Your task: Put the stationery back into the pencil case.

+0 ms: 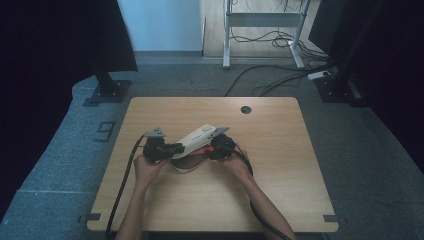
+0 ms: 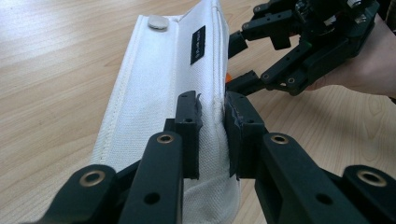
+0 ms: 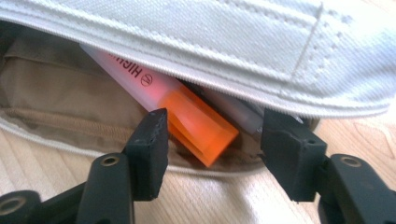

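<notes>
- Working from the near edge of the worktop (image 1: 150,210), we see two forearms come in from below, each hand carrying a gripper.
- At centre, the white pencil case (image 1: 196,140) lies on the worktop between the two grippers, its flap raised.
- We note the left gripper (image 2: 212,135) has its jaws pinching the case's fabric edge, holding the flap up; in the high view it sits at the case's left end (image 1: 172,149).
- We note the right gripper (image 3: 212,154) has its jaws spread either side of the orange highlighter (image 3: 187,116), not touching it; the pen lies slanted in the case mouth, its orange end pointing out.
- We judge the step in hand to be either drawing the highlighter out or having just placed it; the frames do not settle which.
- If extraction, the next move calls for advancing slightly, closing on the orange end and pulling along the pen's axis while the left grip holds.
- Farther off, a round grommet hole (image 1: 245,109) marks the worktop's far edge.
</notes>
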{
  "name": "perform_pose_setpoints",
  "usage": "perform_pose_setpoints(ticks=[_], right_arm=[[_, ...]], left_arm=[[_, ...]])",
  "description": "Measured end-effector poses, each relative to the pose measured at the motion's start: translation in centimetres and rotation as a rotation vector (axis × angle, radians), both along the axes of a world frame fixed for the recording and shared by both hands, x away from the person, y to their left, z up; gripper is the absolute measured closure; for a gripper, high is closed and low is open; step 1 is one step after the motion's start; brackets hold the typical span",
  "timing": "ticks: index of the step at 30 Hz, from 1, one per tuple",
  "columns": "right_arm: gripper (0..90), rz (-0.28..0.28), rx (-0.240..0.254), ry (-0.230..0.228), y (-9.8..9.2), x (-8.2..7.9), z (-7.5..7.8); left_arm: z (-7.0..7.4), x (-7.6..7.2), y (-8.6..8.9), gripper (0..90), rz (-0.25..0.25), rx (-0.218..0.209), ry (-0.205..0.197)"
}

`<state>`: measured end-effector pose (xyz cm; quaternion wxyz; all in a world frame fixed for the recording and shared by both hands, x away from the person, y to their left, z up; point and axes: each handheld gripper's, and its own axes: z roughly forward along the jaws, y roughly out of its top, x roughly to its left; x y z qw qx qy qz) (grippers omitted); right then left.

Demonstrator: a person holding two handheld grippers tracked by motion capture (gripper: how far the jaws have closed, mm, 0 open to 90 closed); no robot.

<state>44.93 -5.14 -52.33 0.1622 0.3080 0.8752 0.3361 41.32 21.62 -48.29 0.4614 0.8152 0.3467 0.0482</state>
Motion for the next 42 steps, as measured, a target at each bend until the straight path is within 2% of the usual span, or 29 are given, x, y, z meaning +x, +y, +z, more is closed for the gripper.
perform_pose_setpoints(ticks=[7,14,25,30,36,42], right_arm=[[62.4,0.015,0.015,0.037,0.0,-0.4,-0.3],[65.6,0.021,0.027,0.013,1.1,-0.1,-0.3],[59.1,0.003,0.075,0.007,0.0,-0.3,-0.1],[55.4,0.001,0.096,0.001,-0.6,-0.6,0.3],[49.3,0.01,0.11,0.001,-1.1,-1.1,0.6],[47.0,0.011,0.123,-0.001,-1.6,-1.6,0.7]], left_arm=[[0.0,0.0,-0.1,76.2,-0.001,0.0,0.0],[-0.1,0.0,-0.3,75.8,-0.011,0.004,0.006],[-0.4,0.0,-0.5,73.4,-0.055,-0.016,0.01],[-0.4,-0.1,-0.6,66.1,-0.054,-0.01,-0.007],[0.0,-0.1,-0.1,49.9,-0.05,-0.012,-0.053],[-0.1,0.0,0.3,40.0,-0.004,0.066,-0.075]])
